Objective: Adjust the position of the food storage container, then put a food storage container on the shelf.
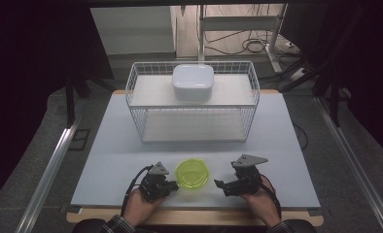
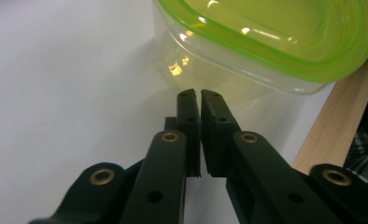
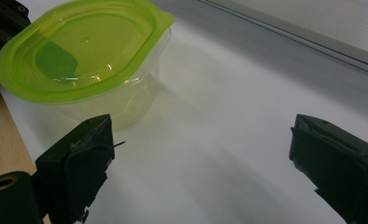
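Fig.: L gripper [image 1: 174,185] jaws near-closed, empty; R gripper [image 1: 220,185] spread wide. Risk: nudging tub [image 1: 192,174] off table's near edge.

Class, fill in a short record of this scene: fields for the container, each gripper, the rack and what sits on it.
container: clear tub with green lid, lid on, standing on the table's near edge
left gripper: fingers almost together, nothing between them, tips close to the tub's wall
right gripper: fingers wide apart, nothing between them, tub ahead of one finger
rack: white wire shelf at the far side
on rack: white lidded box, top level
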